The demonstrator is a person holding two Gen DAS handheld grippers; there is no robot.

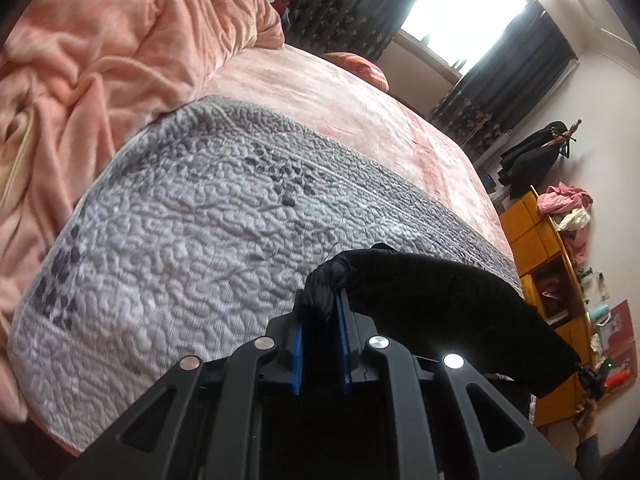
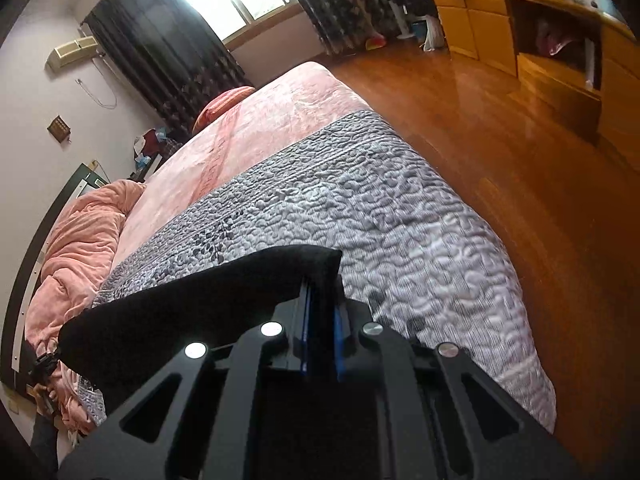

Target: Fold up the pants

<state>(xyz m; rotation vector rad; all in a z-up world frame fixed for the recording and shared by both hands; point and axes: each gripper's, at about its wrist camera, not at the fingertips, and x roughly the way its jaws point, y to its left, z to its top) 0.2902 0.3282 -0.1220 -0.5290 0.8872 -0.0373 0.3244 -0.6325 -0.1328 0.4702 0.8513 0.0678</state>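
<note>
The black pants (image 1: 448, 300) hang stretched between my two grippers, held above the grey quilted bedspread (image 1: 192, 232). My left gripper (image 1: 324, 300) is shut on a bunched end of the pants, which run off to the right toward the other gripper (image 1: 592, 380). In the right wrist view my right gripper (image 2: 320, 292) is shut on a flat corner of the pants (image 2: 200, 304), which stretch left to the other gripper (image 2: 44, 364). The part of the pants hanging below is hidden.
A rumpled pink blanket (image 1: 100, 60) lies at the bed's head, with a pink sheet (image 2: 260, 120) beyond the grey bedspread (image 2: 400, 220). A wooden floor (image 2: 520, 140) and yellow wooden cabinets (image 2: 520, 40) lie right of the bed. Dark curtains (image 1: 500, 80) frame a bright window.
</note>
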